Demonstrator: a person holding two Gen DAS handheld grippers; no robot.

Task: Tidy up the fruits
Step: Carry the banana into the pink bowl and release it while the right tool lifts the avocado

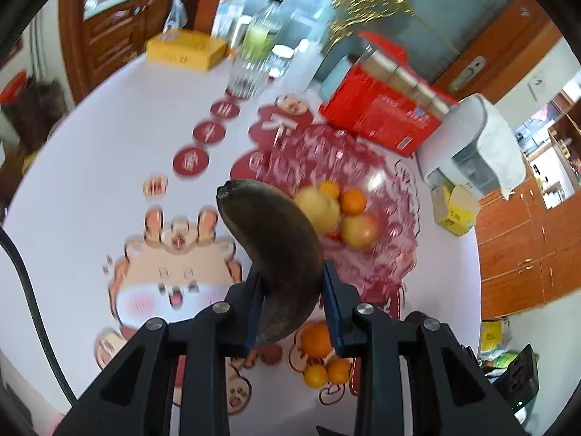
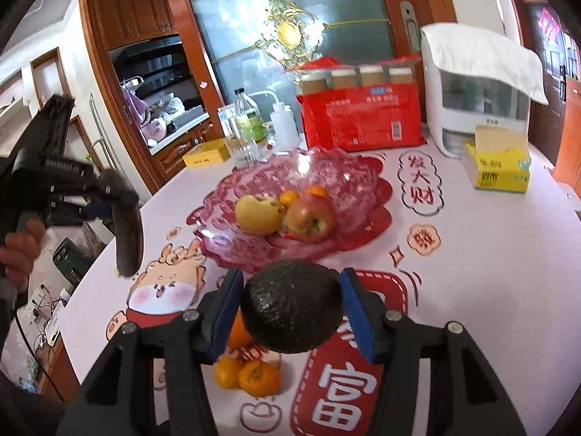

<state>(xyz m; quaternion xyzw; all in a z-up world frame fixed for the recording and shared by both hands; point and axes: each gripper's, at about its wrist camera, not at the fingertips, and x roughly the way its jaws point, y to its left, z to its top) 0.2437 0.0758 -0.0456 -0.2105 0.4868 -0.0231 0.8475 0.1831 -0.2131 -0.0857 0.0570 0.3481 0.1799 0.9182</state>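
Note:
My left gripper is shut on a blackened banana and holds it above the table, near the pink glass fruit bowl. The banana also shows at the left of the right wrist view. My right gripper is shut on a dark avocado, held just in front of the bowl. The bowl holds a yellow apple, a red apple and small oranges. Three loose oranges lie on the table below my right gripper.
A red package, a white appliance under a cloth, a yellow tissue box, bottles, a glass and a yellow box stand behind the bowl. The round table carries a cartoon cloth.

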